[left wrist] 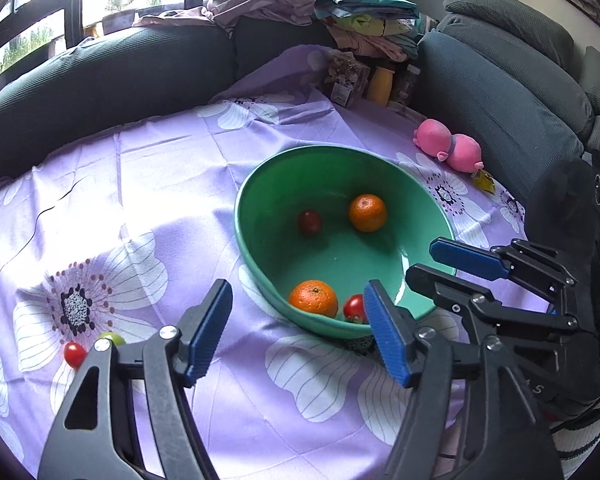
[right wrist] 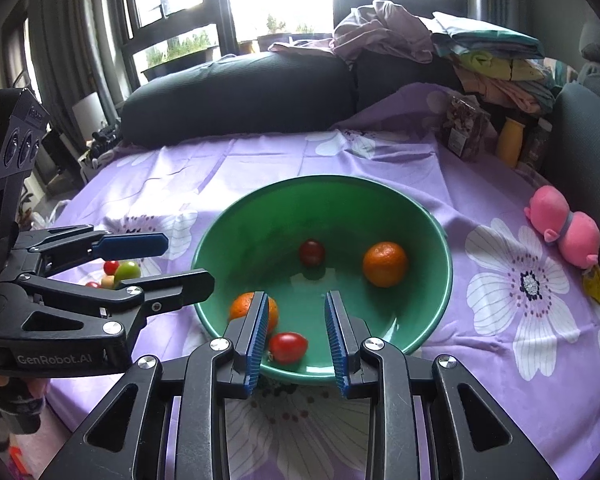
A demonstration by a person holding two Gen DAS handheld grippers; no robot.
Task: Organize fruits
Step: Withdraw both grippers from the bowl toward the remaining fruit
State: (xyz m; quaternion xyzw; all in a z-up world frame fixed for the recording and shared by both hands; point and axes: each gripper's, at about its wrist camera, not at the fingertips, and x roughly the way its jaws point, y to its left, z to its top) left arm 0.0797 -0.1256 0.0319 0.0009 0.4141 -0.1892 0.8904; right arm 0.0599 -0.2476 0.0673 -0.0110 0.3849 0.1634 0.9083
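Observation:
A green bowl [left wrist: 260, 184] [right wrist: 240, 216] sits on the purple flowered cloth. It holds two oranges [left wrist: 367, 213] [left wrist: 313, 298], a dark red fruit [left wrist: 309, 222] and a red tomato [right wrist: 287, 346]. My right gripper [right wrist: 298, 338] is open and empty over the bowl's near rim, above that tomato. My left gripper [left wrist: 298, 330] is open and empty, near the bowl's left side. On the cloth to the left lie a red tomato [left wrist: 74, 354], a green fruit [left wrist: 114, 338] and other small fruits [right wrist: 118, 272].
A pink plush toy [left wrist: 450, 145] [right wrist: 564, 232] lies right of the bowl with a yellow wrapper [right wrist: 595, 286] beside it. A packet [right wrist: 462, 130] and yellow bottle [right wrist: 510, 140] stand at the back. Dark sofa cushions [left wrist: 100, 92] with piled clothes [right wrist: 492, 56] surround the table.

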